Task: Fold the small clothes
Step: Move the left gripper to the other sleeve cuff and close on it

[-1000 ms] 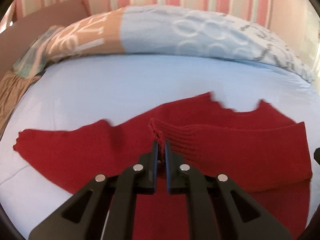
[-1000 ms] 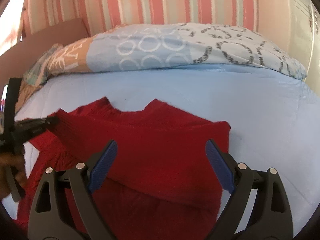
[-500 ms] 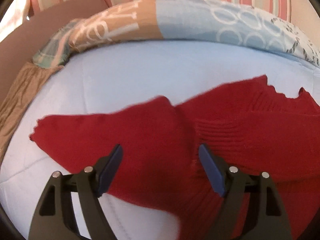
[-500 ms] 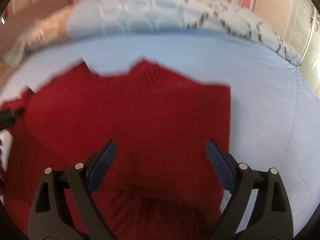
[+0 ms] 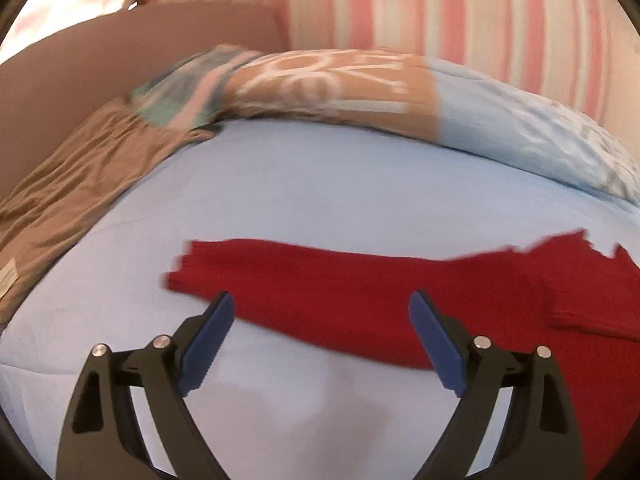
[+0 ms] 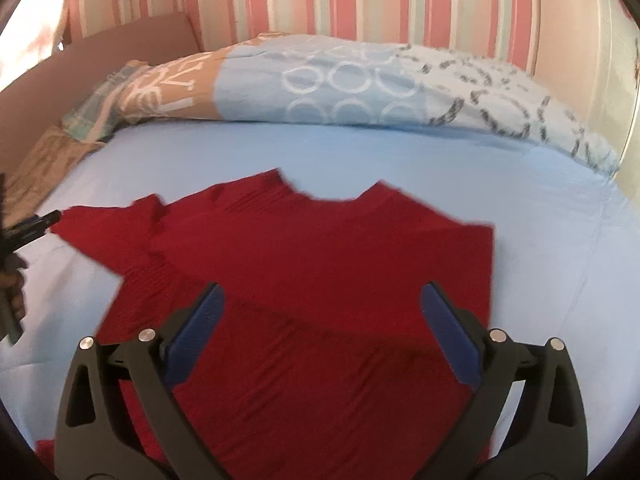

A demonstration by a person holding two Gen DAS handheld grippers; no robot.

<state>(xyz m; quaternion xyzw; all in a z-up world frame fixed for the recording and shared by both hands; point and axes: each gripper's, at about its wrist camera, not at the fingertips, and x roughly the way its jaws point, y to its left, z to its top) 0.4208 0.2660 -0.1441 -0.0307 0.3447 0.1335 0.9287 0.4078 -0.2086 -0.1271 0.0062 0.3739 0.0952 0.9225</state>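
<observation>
Red knitted sweater (image 6: 320, 280) lies flat on the bed's light blue sheet (image 6: 540, 240), its neckline toward the patterned pillow (image 6: 340, 84) at the head of the bed and its body running down toward the right-wrist camera. One sleeve (image 5: 300, 276) stretches out sideways, its long axis across the bed, with the cuff end at the left in the left-wrist view; the other sleeve is folded in over the chest. To the right of the sweater the sheet is bare as far as the mattress edge, and a broad bare band separates neckline and pillow. A brown bedskirt (image 5: 68, 196) hangs along the left side, carrying a small label (image 5: 7, 280) too blurred to read. The pillow's tan panel bears large white lettering that I cannot make out.

Left gripper (image 5: 320, 336) hovers over the sleeve; its jaws have just been opening and stand wide, holding nothing. Right gripper (image 6: 320, 320) hangs above the sweater's body, jaws likewise just opened further, wide and empty.
</observation>
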